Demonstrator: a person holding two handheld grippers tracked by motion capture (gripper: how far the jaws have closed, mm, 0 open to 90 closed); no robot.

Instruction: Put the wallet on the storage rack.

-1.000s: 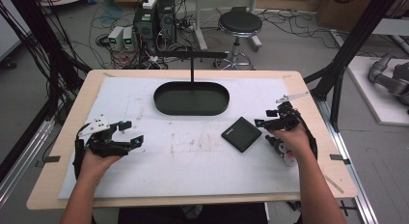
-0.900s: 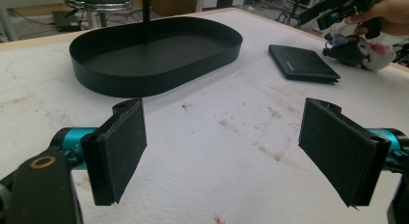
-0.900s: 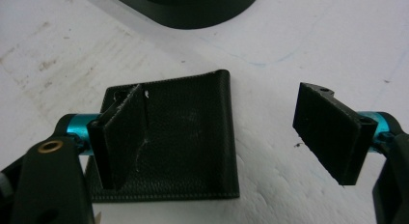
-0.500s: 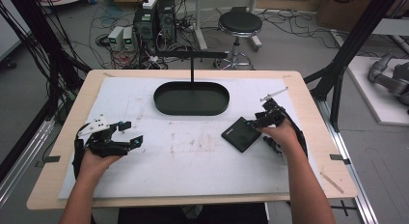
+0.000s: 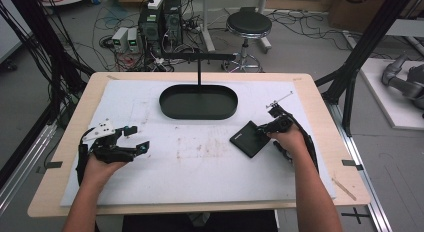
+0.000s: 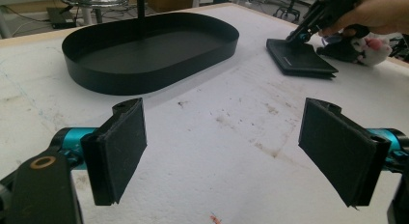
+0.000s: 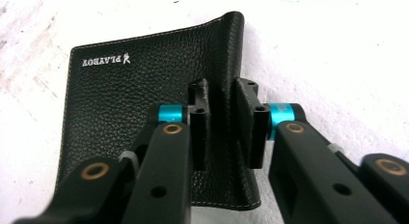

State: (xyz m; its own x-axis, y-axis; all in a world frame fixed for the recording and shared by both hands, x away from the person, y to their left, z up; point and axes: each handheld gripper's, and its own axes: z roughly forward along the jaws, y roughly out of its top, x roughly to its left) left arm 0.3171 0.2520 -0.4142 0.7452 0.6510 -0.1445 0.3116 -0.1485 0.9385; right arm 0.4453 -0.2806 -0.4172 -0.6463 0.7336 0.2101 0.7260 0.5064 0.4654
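On the left of the tabletop, the left gripper rests low over the white mat in the person's left hand. Its fingers are released and spread wide, with bare, stained mat between them. Ahead of it, toward the middle and far side, sits a black oval tray with a thin upright post rising at its rear edge.

To the right of the tray and nearer the person lies a black leather wallet, flat on the mat and turned at an angle to the table's edges. The right gripper, held in the right hand, meets the wallet at its right edge. In the right gripper view its fingers are clenched on a raised fold of the wallet, one pad on each side of the ridge, while the stamped cover stays flat on the mat.
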